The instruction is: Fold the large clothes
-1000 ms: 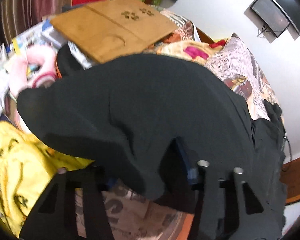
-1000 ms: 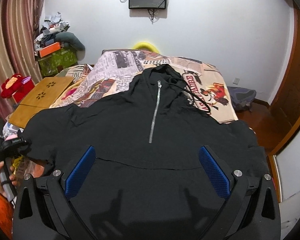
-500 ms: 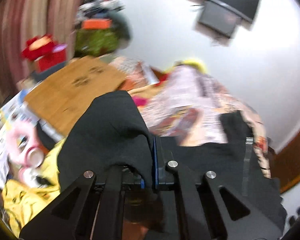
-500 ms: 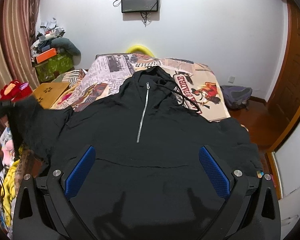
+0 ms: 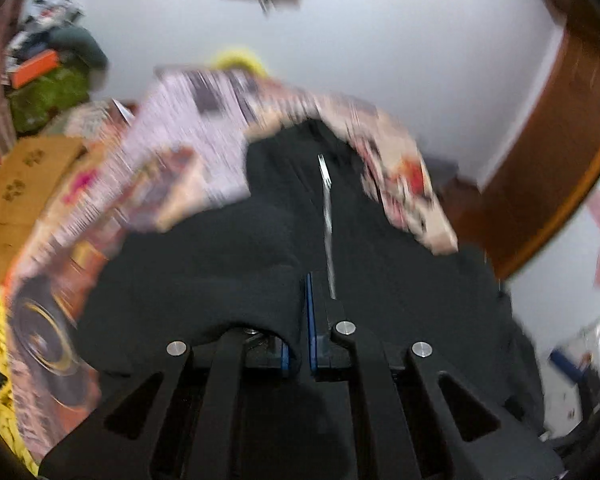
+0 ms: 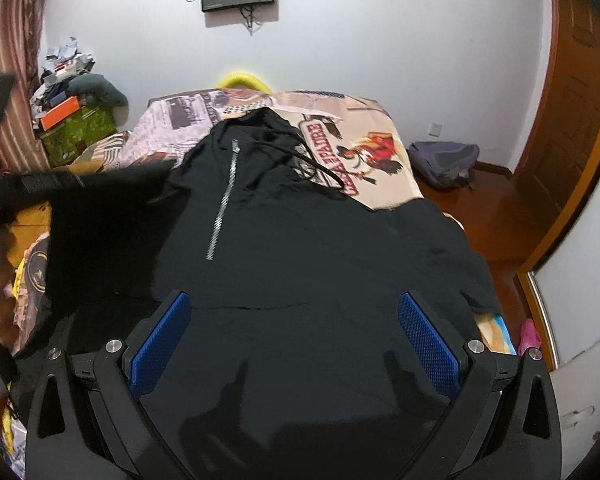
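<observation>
One black zip hoodie [image 6: 300, 240] lies face up on the bed [image 6: 364, 140], hood toward the wall, its single silver zipper [image 6: 222, 208] running down the chest. Two grippers work on it. The left gripper [image 5: 300, 344] is clenched on the sleeve [image 5: 236, 280], a black fold bunched between its blue pads and lifted over the hoodie's body. The right gripper [image 6: 296, 340] hovers released above the hem, pads [image 6: 160, 340] wide apart with cloth spread between them.
</observation>
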Tool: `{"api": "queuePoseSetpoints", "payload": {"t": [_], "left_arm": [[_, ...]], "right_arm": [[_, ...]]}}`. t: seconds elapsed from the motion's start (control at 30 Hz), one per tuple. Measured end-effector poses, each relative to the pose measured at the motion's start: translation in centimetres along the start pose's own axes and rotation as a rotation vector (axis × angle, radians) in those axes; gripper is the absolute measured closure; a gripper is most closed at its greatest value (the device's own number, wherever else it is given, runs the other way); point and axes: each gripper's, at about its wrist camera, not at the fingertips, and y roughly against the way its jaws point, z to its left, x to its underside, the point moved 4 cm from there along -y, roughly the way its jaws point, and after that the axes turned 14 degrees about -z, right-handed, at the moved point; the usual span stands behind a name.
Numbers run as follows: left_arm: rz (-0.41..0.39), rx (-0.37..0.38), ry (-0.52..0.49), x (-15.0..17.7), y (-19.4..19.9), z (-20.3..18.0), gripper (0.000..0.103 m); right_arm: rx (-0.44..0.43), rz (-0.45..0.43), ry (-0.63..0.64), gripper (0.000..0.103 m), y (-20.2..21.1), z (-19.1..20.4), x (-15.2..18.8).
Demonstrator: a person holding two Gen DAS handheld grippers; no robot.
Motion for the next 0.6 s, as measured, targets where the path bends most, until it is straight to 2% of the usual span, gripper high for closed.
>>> {"api": "queuePoseSetpoints", "payload": {"t": [0.1,0.2,0.27,0.4,0.5,0.57,0.6], "left_arm": [[0.163,0.023,-0.014,4.2,-2.6,-0.9,0.098],[0.245,0.024,-0.076,7.3,-3.5,-1.8,0.095],[0.281,0.042,-0.11,8.5,-3.5,-1.9,0.083],[0.294,0.07,-0.138,9.5,-2.2,-2.0,0.062],[0.274,0.073,-0.184,9.3,-0.5,-2.2,0.056],[0.253,0.072,-0.223,8.8,0.6,-2.2,0.045],[0.236,0.076,-0.246,8.6,1.3,-2.1,0.044]], "right_arm": [[0.025,0.023,0.006,0.0,-0.4,-1.2,0.3],[0.048,0.047,-0.002,0.0,-0.7,-2.3,0.8],[0.054,0.057,-0.006,0.0,-0.8,-2.8,1.1],[0.069,0.073,0.022,0.0,-0.9,-2.8,1.6],[0.077,0.066,0.058,0.0,-0.8,-2.3,1.5],[0.077,0.056,0.072,0.0,-0.6,-1.9,1.2],[0.074,0.052,0.074,0.0,-0.6,-1.8,1.0]]}}
